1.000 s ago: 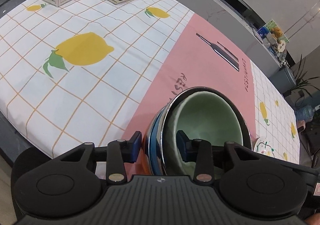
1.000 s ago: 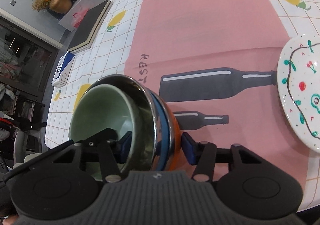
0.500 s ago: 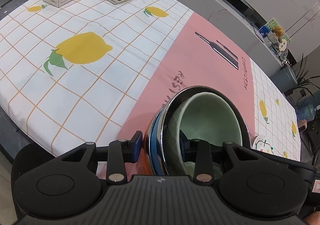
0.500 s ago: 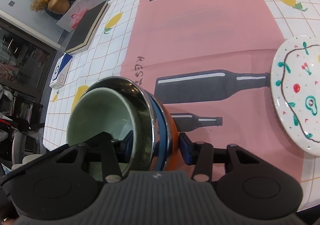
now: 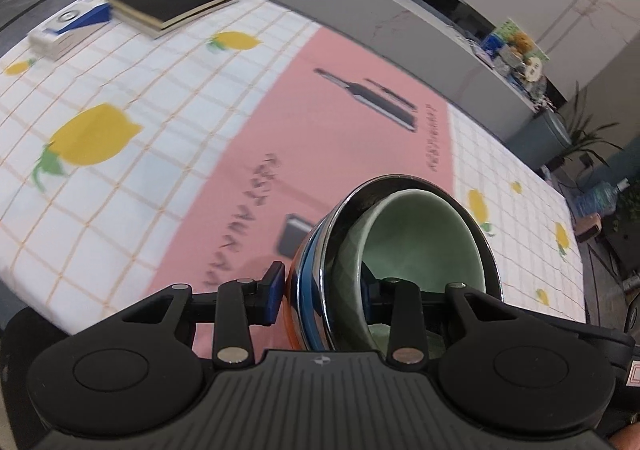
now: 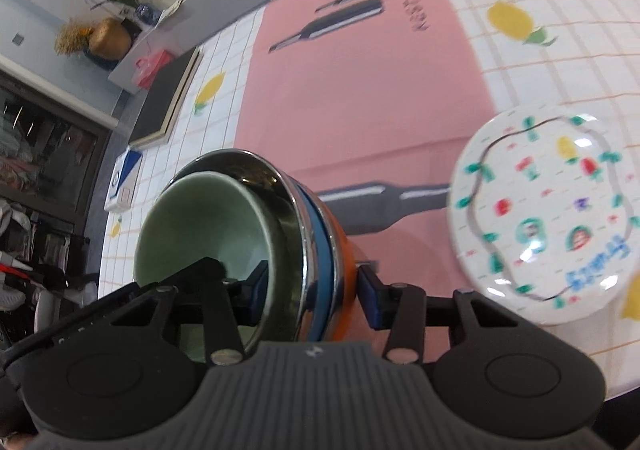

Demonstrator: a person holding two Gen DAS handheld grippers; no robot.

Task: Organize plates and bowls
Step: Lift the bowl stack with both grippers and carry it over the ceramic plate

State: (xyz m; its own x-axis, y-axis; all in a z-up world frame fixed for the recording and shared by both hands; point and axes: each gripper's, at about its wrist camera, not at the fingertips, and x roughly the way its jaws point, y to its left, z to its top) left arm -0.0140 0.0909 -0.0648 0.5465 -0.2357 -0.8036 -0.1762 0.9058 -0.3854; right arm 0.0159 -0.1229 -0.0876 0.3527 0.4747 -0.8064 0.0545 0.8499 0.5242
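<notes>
A nested stack of bowls is held between both grippers above the table: a pale green bowl [image 5: 416, 234] inside a steel bowl [image 5: 348, 218], with blue and orange bowls outside. My left gripper [image 5: 320, 286] is shut on the stack's rim, one finger inside and one outside. My right gripper [image 6: 312, 286] is shut on the opposite rim of the stack [image 6: 316, 234] the same way. A white patterned plate [image 6: 544, 206] lies on the tablecloth to the right in the right wrist view.
The table has a lemon-check cloth with a pink bottle-print runner [image 5: 320, 122]. A black book [image 5: 176, 2] and a white-and-blue box [image 5: 64, 30] lie at the far left corner. A grey counter [image 5: 400, 6] runs behind the table.
Both grippers have carried the bowl stack to the right, toward the patterned plate, which now looms larger in the right wrist view. The grips are unchanged.
</notes>
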